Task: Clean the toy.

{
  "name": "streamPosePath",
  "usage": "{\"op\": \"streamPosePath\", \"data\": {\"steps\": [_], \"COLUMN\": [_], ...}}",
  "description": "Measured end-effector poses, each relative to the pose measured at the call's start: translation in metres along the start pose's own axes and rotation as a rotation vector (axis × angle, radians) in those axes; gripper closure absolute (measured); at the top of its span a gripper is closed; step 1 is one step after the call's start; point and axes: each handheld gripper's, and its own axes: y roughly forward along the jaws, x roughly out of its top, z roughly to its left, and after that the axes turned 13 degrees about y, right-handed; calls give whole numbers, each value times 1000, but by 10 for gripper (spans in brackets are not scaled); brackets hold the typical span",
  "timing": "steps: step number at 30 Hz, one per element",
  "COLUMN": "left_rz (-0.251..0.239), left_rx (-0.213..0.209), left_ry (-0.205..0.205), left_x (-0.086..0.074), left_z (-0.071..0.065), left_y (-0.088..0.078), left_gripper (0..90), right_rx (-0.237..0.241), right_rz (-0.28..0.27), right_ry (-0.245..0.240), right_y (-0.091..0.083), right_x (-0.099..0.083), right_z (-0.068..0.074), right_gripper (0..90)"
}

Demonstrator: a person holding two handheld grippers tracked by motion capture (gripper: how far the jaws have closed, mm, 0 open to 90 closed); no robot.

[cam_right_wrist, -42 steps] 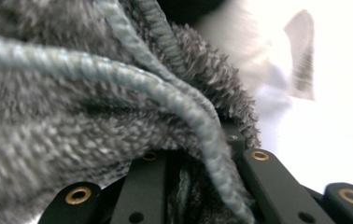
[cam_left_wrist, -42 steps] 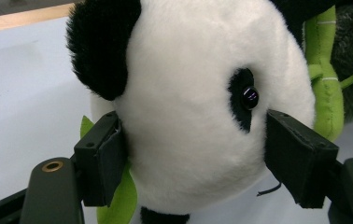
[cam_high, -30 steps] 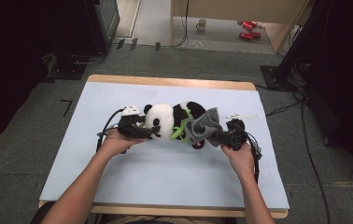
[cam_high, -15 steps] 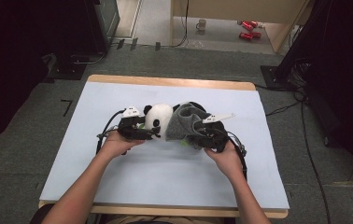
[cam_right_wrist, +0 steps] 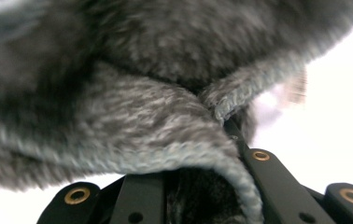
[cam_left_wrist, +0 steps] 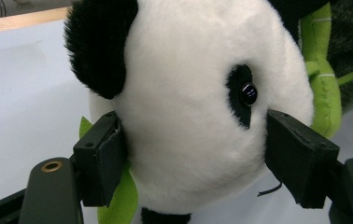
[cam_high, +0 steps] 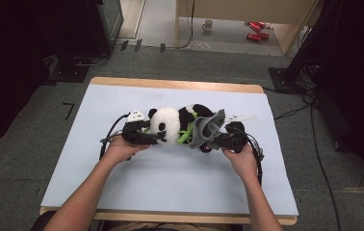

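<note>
We have the black-and-white plush panda toy (cam_high: 173, 124) lying on its side near the middle of the pale blue table cover (cam_high: 170, 178), its head toward the left. Our left gripper (cam_high: 152, 138) has its jaws clamped on the white head, one pad at each cheek, as the left gripper view shows (cam_left_wrist: 193, 116). Our right gripper (cam_high: 214, 139) is pinched tight on the edge of the grey knitted garment (cam_high: 206, 127), with the knit folded over its jaws in the right gripper view (cam_right_wrist: 165, 130).

We judge the dressing as barely begun: the garment sits bunched against the panda's rear end at the right, over only the lower body, and the green plush bamboo stalk (cam_high: 187, 132) lies bare just left of it. Drawing the knit leftward along the body is what remains.

A wooden table edge (cam_high: 175, 84) borders the cover's far side. Beyond lie grey carpet, a white mug (cam_high: 208, 24) and red cans (cam_high: 254, 30) on the floor, with dark equipment on both sides.
</note>
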Motion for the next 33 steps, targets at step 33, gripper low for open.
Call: {"op": "streamPosePath", "data": {"steps": [33], "left_rz": [21], "left_rx": [8], "left_ry": [89], "left_x": [17], "left_z": [-26], "left_y": [-1], "left_gripper": [261], "right_rx": [95], "right_rz": [-230], "right_ry": [48], "right_y": [-50], "right_x": [26], "right_z": [43], "right_gripper": [768]}}
